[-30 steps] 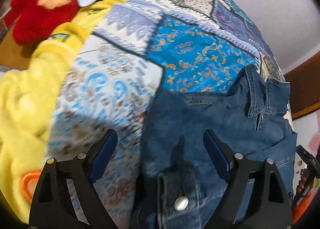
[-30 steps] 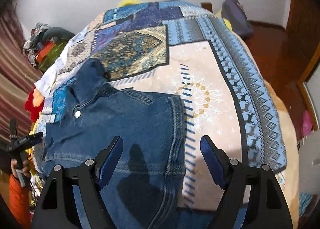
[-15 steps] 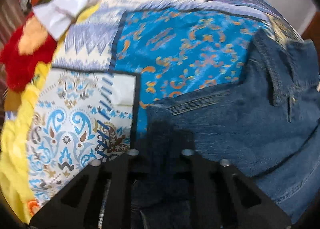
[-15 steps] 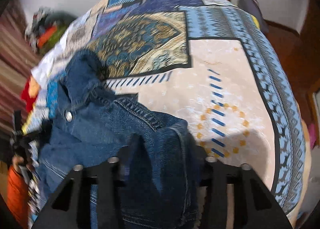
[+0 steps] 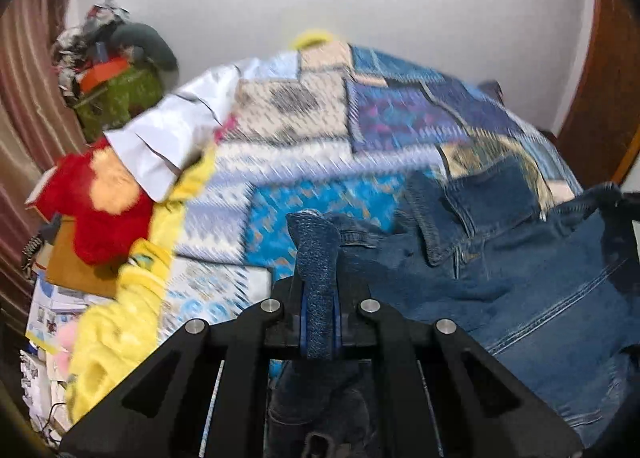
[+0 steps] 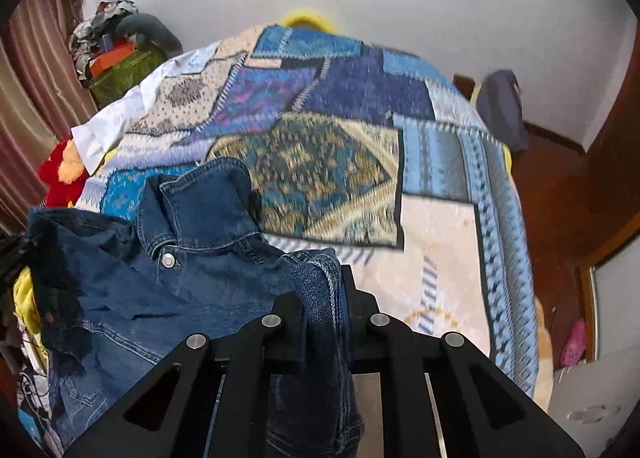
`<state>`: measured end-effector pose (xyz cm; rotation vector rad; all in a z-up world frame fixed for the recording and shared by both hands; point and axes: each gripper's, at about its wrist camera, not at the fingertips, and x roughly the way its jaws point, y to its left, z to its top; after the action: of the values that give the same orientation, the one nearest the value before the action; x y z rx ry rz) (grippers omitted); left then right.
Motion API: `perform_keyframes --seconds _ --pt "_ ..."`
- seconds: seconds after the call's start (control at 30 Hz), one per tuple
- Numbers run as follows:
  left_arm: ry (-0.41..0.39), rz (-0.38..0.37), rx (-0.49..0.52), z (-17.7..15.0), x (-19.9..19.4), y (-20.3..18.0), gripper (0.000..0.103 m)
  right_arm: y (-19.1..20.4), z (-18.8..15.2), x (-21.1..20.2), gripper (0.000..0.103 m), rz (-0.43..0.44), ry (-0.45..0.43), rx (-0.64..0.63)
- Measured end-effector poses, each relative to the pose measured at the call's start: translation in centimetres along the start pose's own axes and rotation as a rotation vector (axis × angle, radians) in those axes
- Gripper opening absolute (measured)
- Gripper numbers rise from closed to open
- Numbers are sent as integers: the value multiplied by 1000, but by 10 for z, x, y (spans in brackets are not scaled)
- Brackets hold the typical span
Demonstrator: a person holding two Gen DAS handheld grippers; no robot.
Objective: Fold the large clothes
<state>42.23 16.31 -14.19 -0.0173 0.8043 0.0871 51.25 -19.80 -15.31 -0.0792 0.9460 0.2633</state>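
Note:
A dark blue denim jacket (image 5: pixel 500 278) hangs lifted over the patchwork bedspread (image 5: pixel 320 130), collar up and one metal button showing. My left gripper (image 5: pixel 319 298) is shut on a pinched fold of the jacket's left edge, which sticks up between the pads. In the right wrist view the same denim jacket (image 6: pixel 168 290) sags to the left, and my right gripper (image 6: pixel 324 310) is shut on a fold of its right edge. The collar (image 6: pixel 200 202) stands above the bedspread (image 6: pixel 400 178). The cloth below each grip is hidden by the gripper bodies.
A red plush toy (image 5: pixel 96 210), a yellow blanket (image 5: pixel 120 322) and a white cloth (image 5: pixel 172 138) lie along the bed's left side. A heap of clothes and a green bag (image 5: pixel 116 94) stand by the curtain. A wooden floor (image 6: pixel 552 198) lies right of the bed.
Both grippers were open over the flat jacket, then shut on its edges and rose, lifting the jacket off the bed. Both views have tilted up to show the wall.

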Motion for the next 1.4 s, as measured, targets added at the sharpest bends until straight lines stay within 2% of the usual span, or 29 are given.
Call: perform_keyframes --seconds 0.17,0.33,0.47,0.6,0.7,0.77,0.8,0.83,0.97,1.1,1.2,1.27,1.3,1.4 --pt "-6 29 -41 20 9 24 9 3 26 11 10 4 -30 5" --pt "101 93 -82 20 66 49 9 10 41 46 10 4 -37 9" --pt "172 100 -130 12 105 70 9 3 35 81 10 -36 -2 38" --pt "229 121 -135 4 136 78 13 -12 25 115 11 -105 84 23" --pt "256 176 -94 -1 153 76 22 -18 17 126 25 -145 99 1" --pt "262 197 -74 -4 158 74 27 -18 13 125 62 -231 76 -38" --pt "263 201 -70 -4 159 74 27 -19 12 126 68 -255 67 -59" --pt "262 205 -65 -5 157 73 27 -21 10 125 72 -250 65 -73" --pt "275 177 -55 -5 140 73 28 -33 8 112 72 -177 92 -12" --pt "241 153 -46 -2 106 72 29 -28 8 76 72 -134 47 -2" --pt "204 128 -51 2 73 71 40 -16 7 38 72 -113 -3 -24" --pt "178 102 -61 5 49 69 53 -9 7 16 73 -106 -36 -35" --pt "162 91 -60 6 39 67 53 -3 5 0 74 -96 -60 -41" --pt "109 62 -54 10 -1 61 57 11 -1 -39 86 -44 -113 -43"
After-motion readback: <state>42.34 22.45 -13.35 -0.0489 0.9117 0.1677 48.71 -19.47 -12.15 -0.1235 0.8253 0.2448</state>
